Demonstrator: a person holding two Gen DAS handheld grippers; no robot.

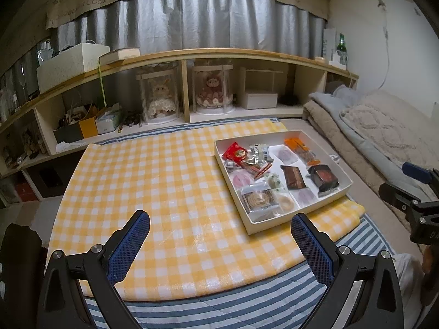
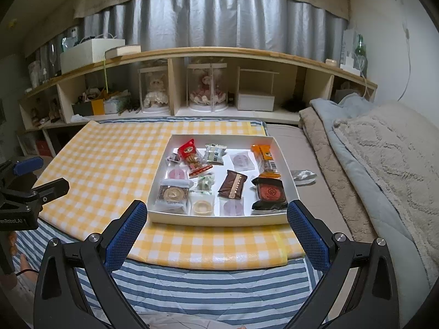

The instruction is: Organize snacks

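A shallow white box (image 1: 285, 218) (image 2: 219, 218) lies on a yellow-checked cloth (image 1: 153, 181) (image 2: 109, 161) and holds several wrapped snacks. Among them are a red packet (image 1: 235, 152) (image 2: 189, 153), a brown packet (image 1: 293, 177) (image 2: 232, 184), a black-and-red packet (image 1: 323, 178) (image 2: 270, 193) and an orange packet (image 1: 300, 148) (image 2: 264, 156). My left gripper (image 1: 221, 237) is open over bare cloth, left of the box and short of it. My right gripper (image 2: 216, 227) is open just before the box's near wall. Both hold nothing.
A long wooden shelf (image 1: 192, 54) (image 2: 219, 52) runs behind, with dolls in clear cases, boxes and a green bottle (image 1: 341, 44). Folded blankets (image 2: 384, 150) lie to the right. A blue-striped sheet (image 2: 208, 282) lies under the cloth. The other gripper shows at each view's edge.
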